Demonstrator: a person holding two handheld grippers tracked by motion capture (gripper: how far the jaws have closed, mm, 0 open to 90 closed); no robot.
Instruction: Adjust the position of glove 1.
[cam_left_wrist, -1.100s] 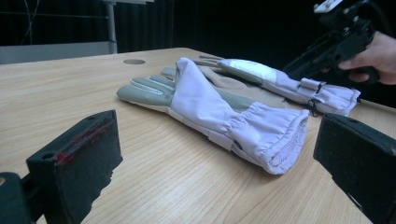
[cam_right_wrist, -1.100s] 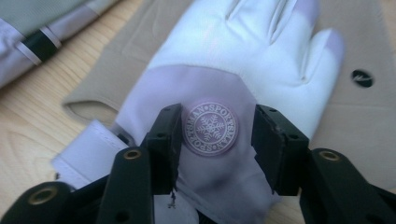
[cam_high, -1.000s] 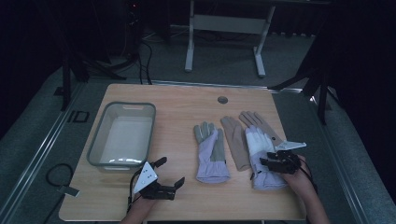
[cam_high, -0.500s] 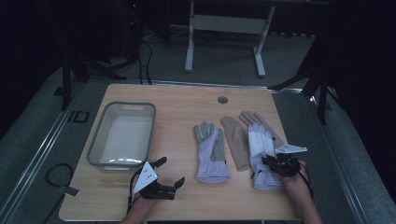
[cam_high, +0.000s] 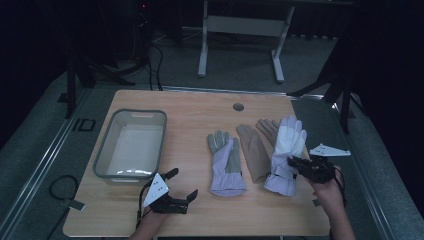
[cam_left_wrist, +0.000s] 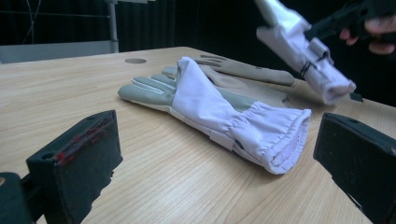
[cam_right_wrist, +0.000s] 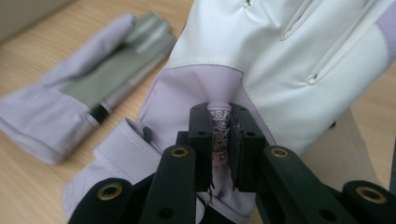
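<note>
A white glove (cam_high: 286, 150) with a lavender cuff hangs lifted and tilted above the table's right side. My right gripper (cam_high: 295, 164) is shut on it; its jaws have just been closing, and in the right gripper view the gripper (cam_right_wrist: 219, 126) pinches a fold of the white glove (cam_right_wrist: 289, 56) by a printed label. A lavender and grey-green glove (cam_high: 226, 165) lies flat mid-table. A tan glove (cam_high: 252, 150) lies beside it. My left gripper (cam_high: 182, 184) rests open near the front edge, facing the lavender glove's (cam_left_wrist: 219, 112) cuff, nothing between its jaws.
A clear plastic bin (cam_high: 131, 116) stands at the table's left. A round cable hole (cam_high: 238, 107) sits near the far edge. Bare wood lies between the bin and the gloves. The right gripper with the white glove (cam_left_wrist: 299, 44) hangs at the upper right of the left gripper view.
My right gripper has closed on the white glove and risen, lifting it off the tan glove. The left gripper has stayed in place.
</note>
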